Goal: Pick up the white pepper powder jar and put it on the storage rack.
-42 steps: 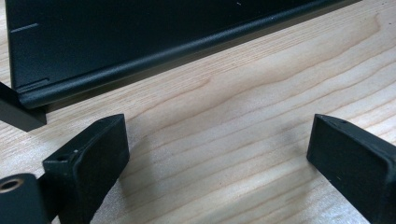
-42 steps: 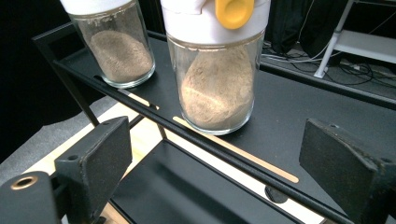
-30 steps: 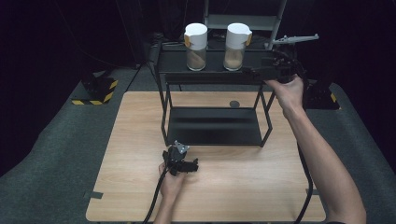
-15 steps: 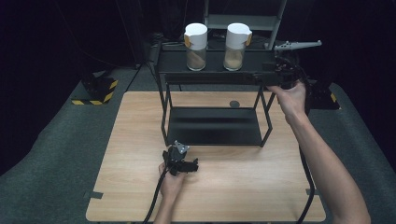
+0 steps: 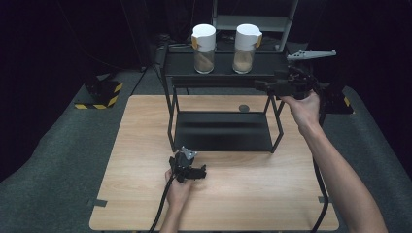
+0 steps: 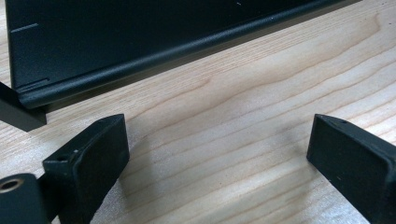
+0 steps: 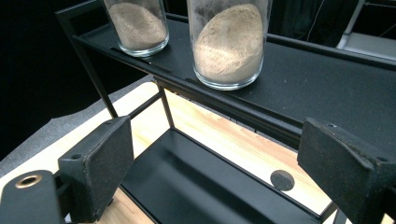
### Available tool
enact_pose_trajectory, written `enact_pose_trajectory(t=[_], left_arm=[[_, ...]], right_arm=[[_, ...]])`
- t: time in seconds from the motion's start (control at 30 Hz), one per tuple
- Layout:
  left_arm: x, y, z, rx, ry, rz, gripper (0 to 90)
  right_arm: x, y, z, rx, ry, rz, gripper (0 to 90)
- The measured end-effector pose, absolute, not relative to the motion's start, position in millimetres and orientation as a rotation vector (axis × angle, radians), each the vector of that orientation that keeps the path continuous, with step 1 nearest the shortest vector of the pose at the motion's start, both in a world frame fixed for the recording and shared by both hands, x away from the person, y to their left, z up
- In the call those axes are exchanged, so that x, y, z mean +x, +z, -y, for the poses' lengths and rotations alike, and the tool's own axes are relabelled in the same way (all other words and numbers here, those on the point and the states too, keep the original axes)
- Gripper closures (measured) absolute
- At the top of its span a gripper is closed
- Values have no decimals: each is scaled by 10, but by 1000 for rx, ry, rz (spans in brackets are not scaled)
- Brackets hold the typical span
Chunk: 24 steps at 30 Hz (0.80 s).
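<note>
Right gripper point(image 5: 262, 86) fingers wide, empty, level with the rack's top shelf point(image 5: 262, 72). Nearer jar point(image 5: 246, 42) stands upright just ahead-left of the fingers, second jar point(image 5: 204, 41) beyond. Left gripper point(image 5: 203, 173) wide, empty, low over tabletop point(image 5: 145, 121), far from both.

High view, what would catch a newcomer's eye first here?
Two white-capped jars of tan powder stand side by side on the top tier of a black rack at the far side of the wooden table. The right gripper is raised at the top tier's right end, jaws open toward the jars. The left gripper rests low on the table before the rack, also open.
</note>
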State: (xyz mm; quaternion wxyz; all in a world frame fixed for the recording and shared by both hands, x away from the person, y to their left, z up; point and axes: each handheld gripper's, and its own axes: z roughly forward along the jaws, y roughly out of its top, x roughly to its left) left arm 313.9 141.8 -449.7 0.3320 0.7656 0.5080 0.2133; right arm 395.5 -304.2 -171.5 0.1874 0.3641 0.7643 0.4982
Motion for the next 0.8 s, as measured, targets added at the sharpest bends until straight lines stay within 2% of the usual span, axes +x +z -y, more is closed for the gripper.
enact_pose_trajectory(t=[0.8], left_arm=[[3141, -4493, -1417, 2003, 557, -1328, 56]], right_arm=[[3825, -1995, 3176, 1027, 1415, -2168, 106]])
